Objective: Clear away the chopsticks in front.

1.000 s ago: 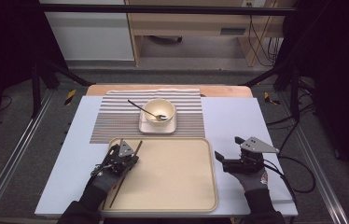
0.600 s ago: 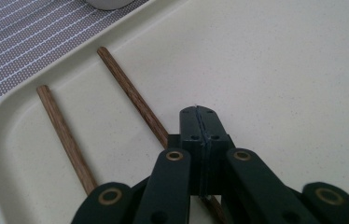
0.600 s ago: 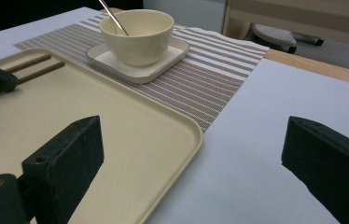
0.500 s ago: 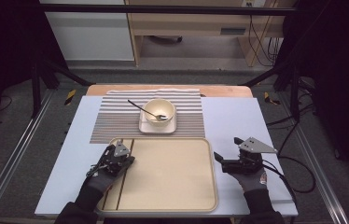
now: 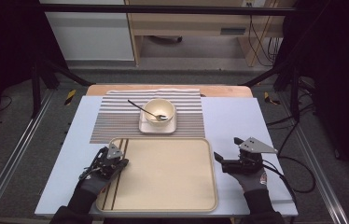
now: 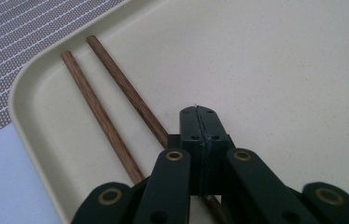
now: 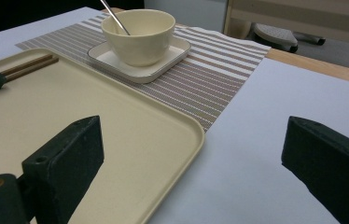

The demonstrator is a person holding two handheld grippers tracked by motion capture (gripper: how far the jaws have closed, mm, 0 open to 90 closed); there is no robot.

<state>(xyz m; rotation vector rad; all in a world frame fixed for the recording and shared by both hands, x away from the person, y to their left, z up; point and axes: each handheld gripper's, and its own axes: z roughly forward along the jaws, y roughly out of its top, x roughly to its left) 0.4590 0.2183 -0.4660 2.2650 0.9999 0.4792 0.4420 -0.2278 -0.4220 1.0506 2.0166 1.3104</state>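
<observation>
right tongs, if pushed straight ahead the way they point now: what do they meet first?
Probably the striped placemat, just past the tray corner; the open right tongs straddle the tray's edge over the white board. The saucer with the bowl sits left of that line. Depth is uncertain.

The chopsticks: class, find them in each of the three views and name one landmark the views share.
High view: chopsticks along the tray's left edge, under the left gripper.
Left gripper view: upper left, running down beneath the closed jaws.
Right gripper view: far left edge.
Shared landmark: the beige tray.
</observation>
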